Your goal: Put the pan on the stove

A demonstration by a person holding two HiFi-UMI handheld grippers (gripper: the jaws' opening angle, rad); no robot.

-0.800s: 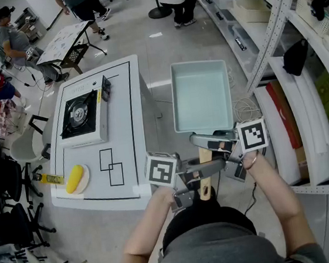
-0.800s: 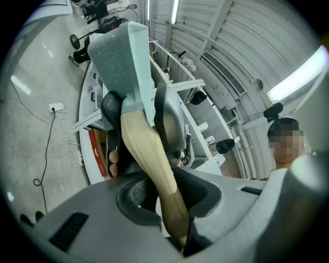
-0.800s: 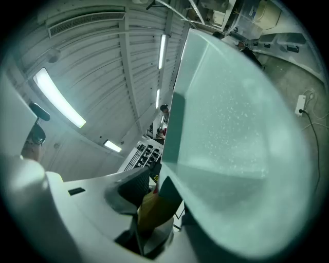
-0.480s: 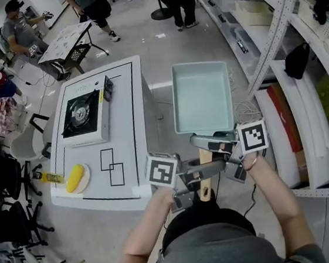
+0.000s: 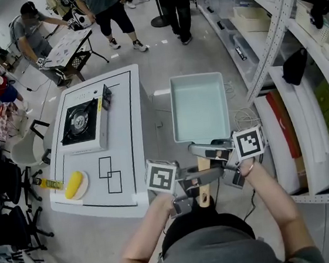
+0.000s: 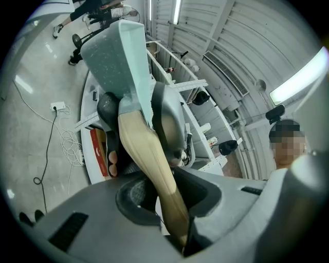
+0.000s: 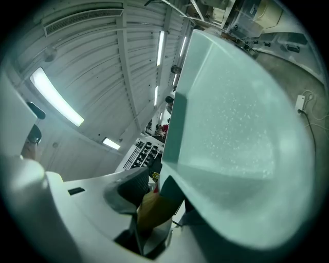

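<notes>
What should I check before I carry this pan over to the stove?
1. Left gripper clamped on the wooden handle: ok.
2. Right gripper clamped on the same handle, nearer the pan: ok.
3. Pan empty: ok.
4. Stove burner bare: ok.
5. Table between pan and stove free of obstacles: ok; the plate with a yellow item sits at the near corner, off that line.
6. Flame off: cannot tell.
</notes>
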